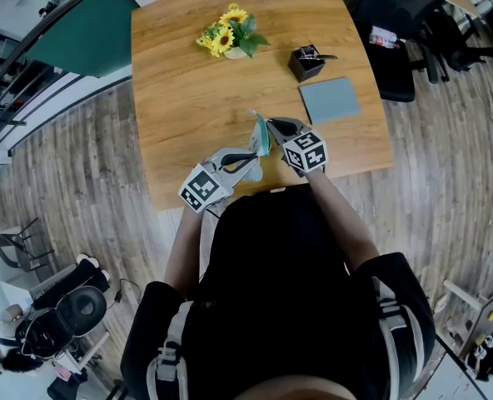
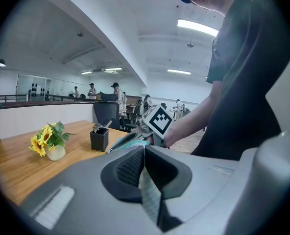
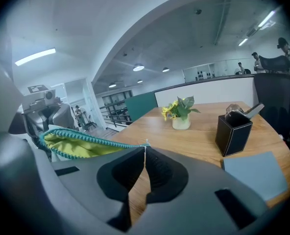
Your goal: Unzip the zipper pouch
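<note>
Pouch [image 1: 261, 137]: at mid-frame in the head view, held clear of the table [image 1: 188, 98] above its near edge, between the two grippers; outside teal; the right gripper view shows its yellow-green lining [image 3: 71, 145] at left of frame, bordered by the teal zipper edge, so the mouth stands partly open.

Left gripper [image 1: 248, 160]: below and left of the pouch in the head view, its marker cube towards the person; in the left gripper view the jaws are clenched together on a thin strip of the pouch's material, which runs down between the pads.

Right gripper [image 1: 271, 126]: just right of the pouch, its marker cube below and to the right; in the right gripper view the jaws are pinched tight on the end of the zipper line, where a small pale tab meets the pad tips; whether that tab is the pull itself cannot be told.

The two grippers' tips lie near each other, one on each side of the pouch.

Table contents: sunflowers [image 1: 227, 36] in a small pale pot at upper centre; black holder [image 1: 306, 62] to their right, upright, with a metal item in it; grey pad [image 1: 330, 100] lying flat just below the holder, apart from it; all three well apart from the pouch.

Office chair [image 1: 396, 23]: dark, at upper right, beside the table's far corner.
</note>
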